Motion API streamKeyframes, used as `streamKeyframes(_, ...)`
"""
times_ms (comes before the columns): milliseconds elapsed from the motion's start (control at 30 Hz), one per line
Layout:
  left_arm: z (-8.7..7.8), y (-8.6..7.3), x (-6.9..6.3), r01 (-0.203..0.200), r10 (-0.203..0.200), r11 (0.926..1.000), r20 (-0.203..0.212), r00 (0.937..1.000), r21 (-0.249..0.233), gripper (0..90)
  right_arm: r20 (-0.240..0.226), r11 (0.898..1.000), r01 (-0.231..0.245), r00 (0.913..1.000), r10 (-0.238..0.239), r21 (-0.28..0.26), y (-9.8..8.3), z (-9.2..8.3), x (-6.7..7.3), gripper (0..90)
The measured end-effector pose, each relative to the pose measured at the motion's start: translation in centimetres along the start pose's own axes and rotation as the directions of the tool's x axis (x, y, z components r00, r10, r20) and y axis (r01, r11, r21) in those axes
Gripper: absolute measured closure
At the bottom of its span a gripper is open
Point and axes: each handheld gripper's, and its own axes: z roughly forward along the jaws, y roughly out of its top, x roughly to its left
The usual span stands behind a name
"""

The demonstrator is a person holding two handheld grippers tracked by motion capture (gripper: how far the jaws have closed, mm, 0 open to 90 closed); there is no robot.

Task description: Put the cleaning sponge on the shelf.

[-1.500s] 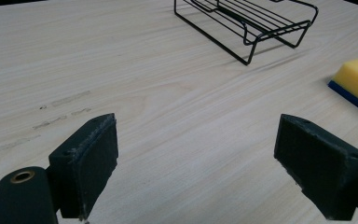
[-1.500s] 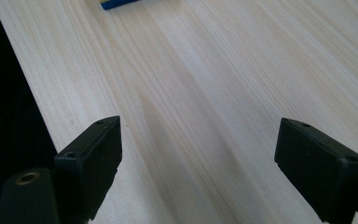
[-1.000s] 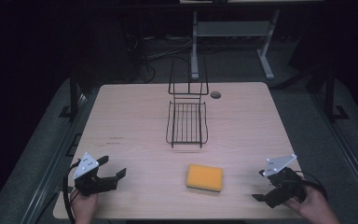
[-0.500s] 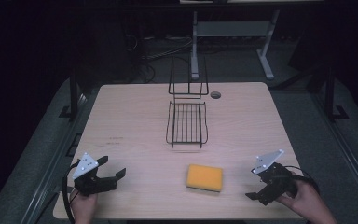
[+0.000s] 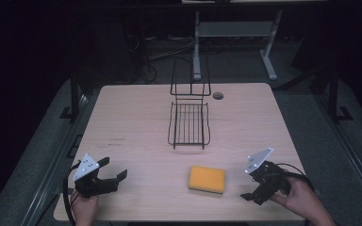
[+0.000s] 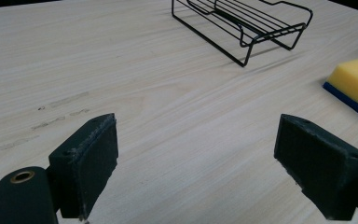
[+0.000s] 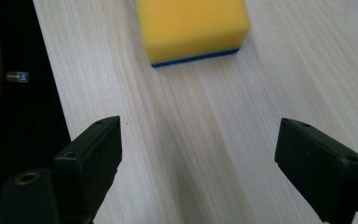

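A yellow sponge [image 5: 207, 179] with a blue underside lies flat on the pale wooden table [image 5: 132, 117] near its front edge. My right gripper [image 5: 250, 186] is open just to the right of it, low over the table and pointing at it. In the right gripper view the sponge [image 7: 191, 25] lies straight ahead of the open gripper [image 7: 198, 163], apart from the jaws. My left gripper [image 5: 116, 170] rests open at the front left with nothing in it. In the left gripper view the gripper [image 6: 196, 163] faces bare wood, with the sponge [image 6: 356, 81] at the far right.
A black wire rack [image 5: 189, 123] stands at mid-table with its tall back toward the far edge; the rack [image 6: 242, 23] is also ahead in the left gripper view. A round cable hole [image 5: 218, 95] lies beside it. The table's front edge [image 7: 51, 93] runs close beside the right gripper.
My right gripper has moved left along the front of the table, closer to the sponge. The left gripper, sponge and rack have stayed put.
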Motion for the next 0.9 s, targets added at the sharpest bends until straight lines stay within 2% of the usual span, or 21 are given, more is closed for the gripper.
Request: streamKeyframes(900, -0.1, 0.0, 0.2, 0.004, -0.004, 1.0, 0.002, 1.0, -0.004, 12.8, -0.045, 0.996, 0.078, 0.9961, -0.076, 0.041, 4.3, 1.4, 0.3, 14.5)
